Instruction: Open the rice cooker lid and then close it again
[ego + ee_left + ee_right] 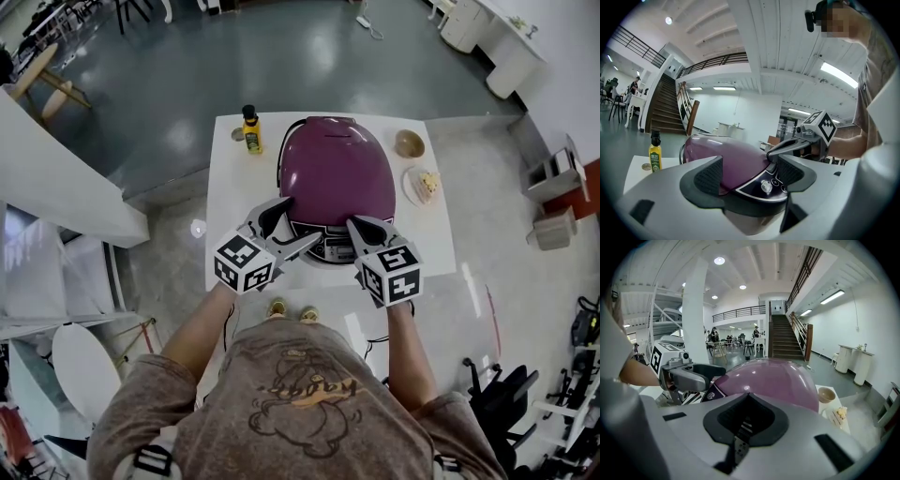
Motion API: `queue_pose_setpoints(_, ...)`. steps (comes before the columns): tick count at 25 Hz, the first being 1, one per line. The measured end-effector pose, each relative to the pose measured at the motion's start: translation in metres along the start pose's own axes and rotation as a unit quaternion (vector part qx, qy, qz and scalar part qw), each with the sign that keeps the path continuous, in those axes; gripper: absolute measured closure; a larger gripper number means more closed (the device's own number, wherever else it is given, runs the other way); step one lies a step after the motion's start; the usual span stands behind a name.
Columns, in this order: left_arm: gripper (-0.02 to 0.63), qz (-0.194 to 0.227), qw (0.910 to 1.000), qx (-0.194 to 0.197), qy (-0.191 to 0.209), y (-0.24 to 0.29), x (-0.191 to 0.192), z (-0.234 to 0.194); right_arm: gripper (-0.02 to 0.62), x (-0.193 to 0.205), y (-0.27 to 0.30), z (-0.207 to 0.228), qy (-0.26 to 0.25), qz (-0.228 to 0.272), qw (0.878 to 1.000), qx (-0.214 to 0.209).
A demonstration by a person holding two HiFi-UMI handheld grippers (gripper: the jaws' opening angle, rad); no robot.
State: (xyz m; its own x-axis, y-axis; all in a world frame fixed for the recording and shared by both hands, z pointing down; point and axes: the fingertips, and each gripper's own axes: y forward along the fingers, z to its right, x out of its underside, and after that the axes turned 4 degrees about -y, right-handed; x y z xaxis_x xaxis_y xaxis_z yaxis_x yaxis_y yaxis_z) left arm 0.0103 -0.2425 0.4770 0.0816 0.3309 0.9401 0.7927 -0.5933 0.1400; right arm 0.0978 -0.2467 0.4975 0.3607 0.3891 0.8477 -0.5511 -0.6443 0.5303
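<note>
Left claw (300, 222) agape, perhaps touching rice cooker (337, 173); right claw (353, 225) closed.

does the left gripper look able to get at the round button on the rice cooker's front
Probably yes: the left gripper is open with the round button straight ahead between its jaws, nothing in between; the right gripper sits off to one side.

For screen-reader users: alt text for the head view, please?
A person holds two grippers at the front of a closed purple rice cooker on a white table: left gripper open, right gripper shut. A bottle, bowl and plate flank it.
</note>
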Motion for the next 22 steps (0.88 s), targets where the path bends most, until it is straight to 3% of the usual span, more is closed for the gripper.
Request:
queue_pose_setpoints(5,0.224,-0.003,1.0000,-0.004,-0.004,0.001,0.000,0.000,0.596,0.001,0.001,-0.001,-0.015,-0.017,1.000,-0.002)
queue_pose_setpoints(12,0.224,-0.014,0.9997,-0.017,-0.006,0.004,0.000,0.002,0.594,0.000,0.000,0.001,0.004,-0.001,1.000,-0.027)
queue_pose_setpoints(18,0.224,-0.013,0.9990,-0.040,-0.018,0.008,-0.005,0.000,0.592,-0.004,0.000,0.001,-0.034,0.008,0.999,-0.032)
queue_pose_setpoints(22,0.224,-0.016,0.9983,-0.046,-0.032,0.004,-0.003,-0.002,0.592,-0.002,-0.003,-0.013,-0.086,0.022,0.995,-0.042)
